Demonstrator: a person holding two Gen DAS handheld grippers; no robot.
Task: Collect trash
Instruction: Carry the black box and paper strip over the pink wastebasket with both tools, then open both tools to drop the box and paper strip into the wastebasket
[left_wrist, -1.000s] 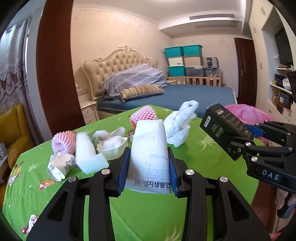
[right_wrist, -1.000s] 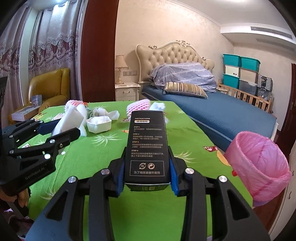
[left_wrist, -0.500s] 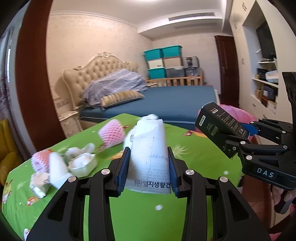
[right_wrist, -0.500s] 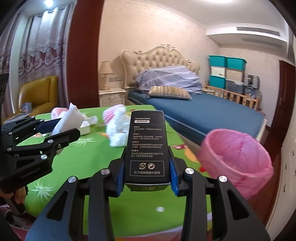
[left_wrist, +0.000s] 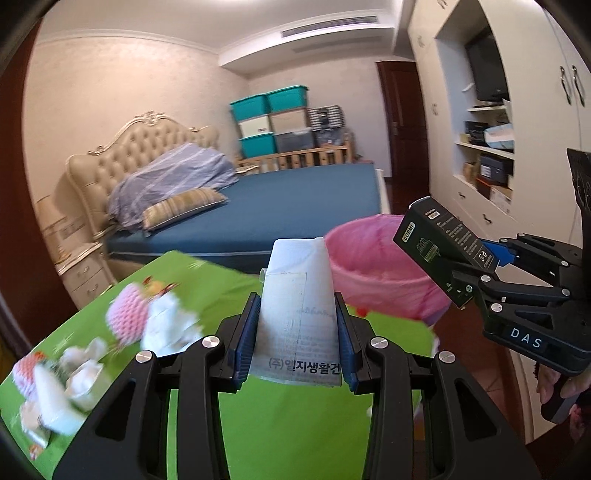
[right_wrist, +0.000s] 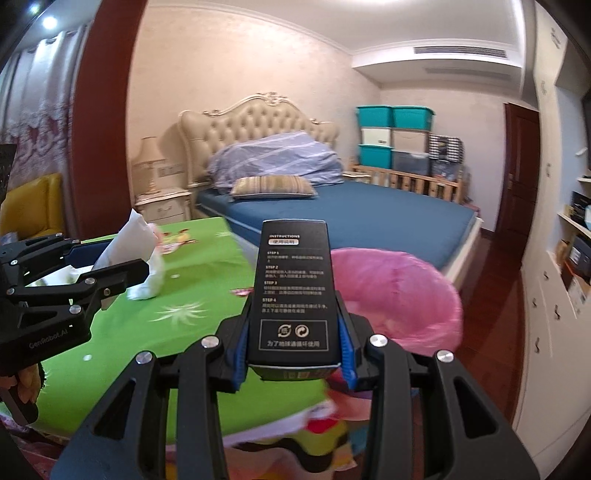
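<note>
Bedroom setting: tufted cream headboard (right_wrist: 258, 122), blue-covered bed (left_wrist: 295, 195) w/ striped pillow (right_wrist: 273, 186), teal and grey storage bins (right_wrist: 393, 138) stacked at far wall, built-in shelving (left_wrist: 487, 155) on the right side. Green printed tablecloth (left_wrist: 280, 424) is seen in the foreground. Left gripper (left_wrist: 295, 314) — jaws narrowed onto a white paper packet (left_wrist: 297, 299) w/ Korean print, pads pressed on both its sides; packet is held above the cloth's edge. Right gripper (right_wrist: 293, 321) — jaws clamped on a black box (right_wrist: 293, 288) w/ printed instructions, carried upright along the fingers. Pink-lined bin (right_wrist: 395, 295) is located just past the table edge, ahead of both grippers; box and packet are both short of its rim. Remaining on cloth, blurred: pink foam net (left_wrist: 129, 314), crumpled white bag (left_wrist: 168, 325), further white scraps (left_wrist: 81, 373) near left edge. Part of a hand (left_wrist: 557, 384) is seen on the right gripper's handle.
</note>
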